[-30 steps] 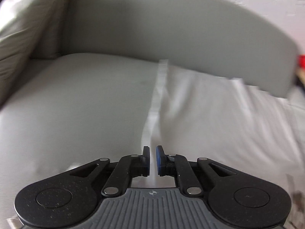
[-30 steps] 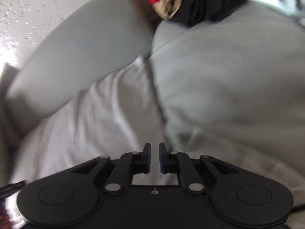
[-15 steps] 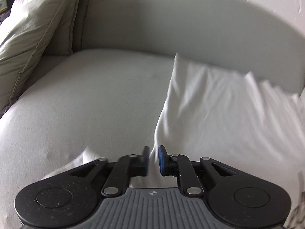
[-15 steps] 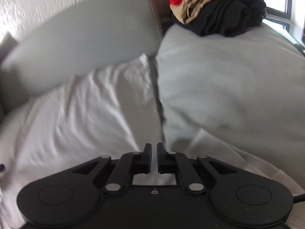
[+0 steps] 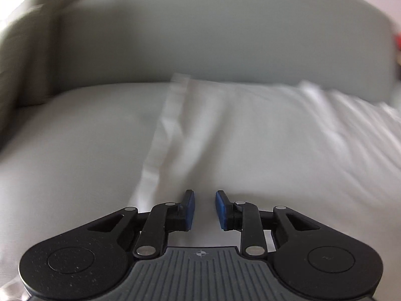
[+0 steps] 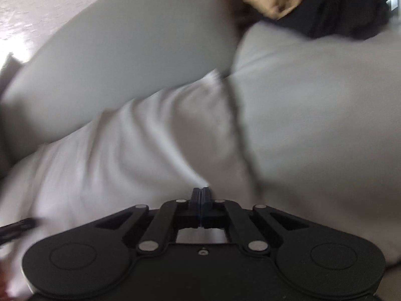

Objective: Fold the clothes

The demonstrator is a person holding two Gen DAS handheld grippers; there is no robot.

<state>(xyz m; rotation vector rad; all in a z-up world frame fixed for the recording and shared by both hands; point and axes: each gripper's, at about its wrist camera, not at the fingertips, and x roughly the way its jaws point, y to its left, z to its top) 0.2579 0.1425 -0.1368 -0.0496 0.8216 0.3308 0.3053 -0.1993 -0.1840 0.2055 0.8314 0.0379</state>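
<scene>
A white garment (image 5: pixel 263 135) lies spread and creased on the grey sofa seat (image 5: pixel 75 150), its hemmed left edge running away from me. My left gripper (image 5: pixel 205 208) hovers low over the near part of that garment, open, with nothing between its blue pads (image 5: pixel 190 209). In the right wrist view the same white garment (image 6: pixel 120 155) stretches to the left. My right gripper (image 6: pixel 200 195) is shut, and a small peak of the white fabric is pinched at its tips. Both views are blurred by motion.
The curved grey sofa backrest (image 5: pixel 213 37) rises behind the garment. A pile of red, tan and black clothes (image 6: pixel 325 2) sits on the grey cushion (image 6: pixel 325 115) at the far right. A cushion (image 5: pixel 22 57) leans at the far left.
My left gripper has opened and let go of the white fabric. The right gripper's jaws have closed fully on the garment's edge, and the garment now lies flatter.
</scene>
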